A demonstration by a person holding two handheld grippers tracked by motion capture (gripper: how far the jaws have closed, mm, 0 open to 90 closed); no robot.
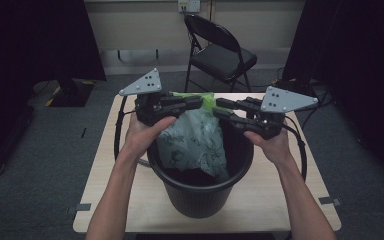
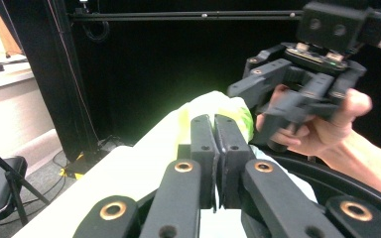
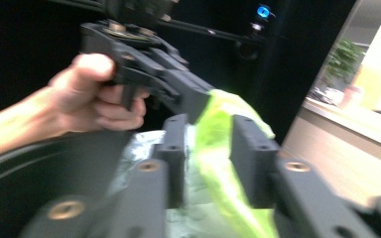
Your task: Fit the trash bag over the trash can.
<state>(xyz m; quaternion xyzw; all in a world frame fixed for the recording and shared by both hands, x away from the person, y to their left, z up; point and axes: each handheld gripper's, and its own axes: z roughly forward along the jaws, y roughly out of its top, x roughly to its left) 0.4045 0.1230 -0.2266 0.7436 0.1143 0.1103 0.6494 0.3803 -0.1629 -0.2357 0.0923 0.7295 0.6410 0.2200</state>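
Landmark: black plastic bucket (image 1: 200,192) standing on the light wooden table (image 1: 107,150), near its front edge
Thing in hand: translucent bin liner with a green top band (image 1: 196,136), its lower part hanging inside the bucket, its top edge raised above the far rim
Left gripper (image 1: 196,103): above the bucket's far rim on the left side; in the left gripper view the two jaws are pressed together with the liner's edge (image 2: 218,106) caught between them
Right gripper (image 1: 221,109): above the far rim on the right side, pointing toward the left one; in the right gripper view the jaws stand apart, the green band (image 3: 218,134) lying in the gap, not yet pinched
Step in hand: judged to be lining the bucket, the mouth of the liner being gathered at two points
Next move calls for: likely closing the right jaws on the band, then drawing the two grippers apart to spread the mouth and fold it over the rim
Contents of bucket: the liner alone as far as can be seen; the bottom is dark and hidden
Beyond the bucket: black folding chair (image 1: 220,50) on the floor past the table
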